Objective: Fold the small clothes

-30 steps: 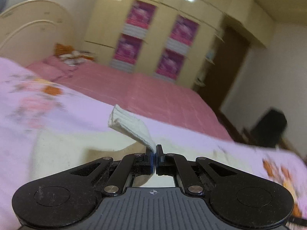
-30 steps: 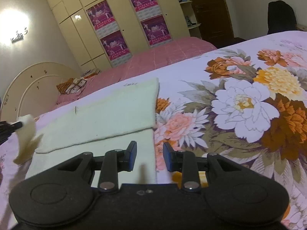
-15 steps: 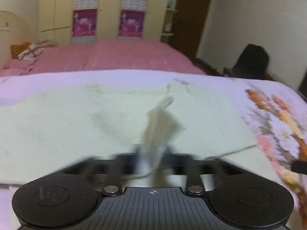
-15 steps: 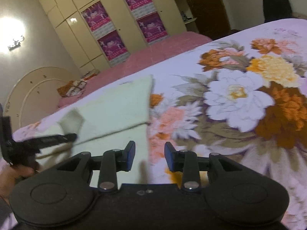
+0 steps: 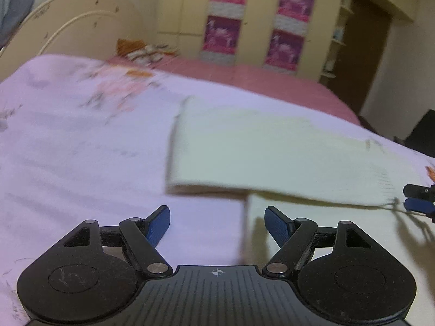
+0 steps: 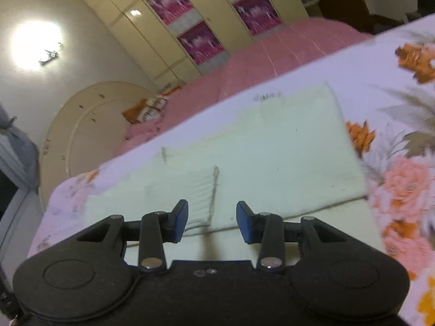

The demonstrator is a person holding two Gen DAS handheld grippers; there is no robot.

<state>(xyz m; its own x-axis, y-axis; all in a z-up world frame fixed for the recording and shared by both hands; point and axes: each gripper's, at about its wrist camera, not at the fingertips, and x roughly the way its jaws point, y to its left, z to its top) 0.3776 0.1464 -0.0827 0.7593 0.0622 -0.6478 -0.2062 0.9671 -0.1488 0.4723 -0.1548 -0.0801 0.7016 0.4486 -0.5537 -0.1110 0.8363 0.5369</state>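
A cream knit garment (image 5: 272,152) lies flat on the floral bedsheet (image 5: 81,149), with a sleeve folded across its body. My left gripper (image 5: 217,224) is open and empty, low over the sheet at the garment's near left edge. My right gripper (image 6: 212,221) is open and empty, hovering over the garment (image 6: 272,157) just before the folded sleeve cuff (image 6: 190,187). The right gripper's blue fingertips (image 5: 418,198) show at the far right of the left wrist view, beside the cuff end.
A pink bedspread (image 6: 272,54) lies beyond the floral sheet. A cream headboard (image 6: 81,125) and pillows stand at the far left, a wardrobe with pink posters (image 5: 258,27) at the back. The sheet's large flowers (image 6: 402,184) spread to the right.
My left gripper let go of the sleeve, which now lies folded across the garment, and opened wide while drawing back left. My right gripper moved left over the garment.
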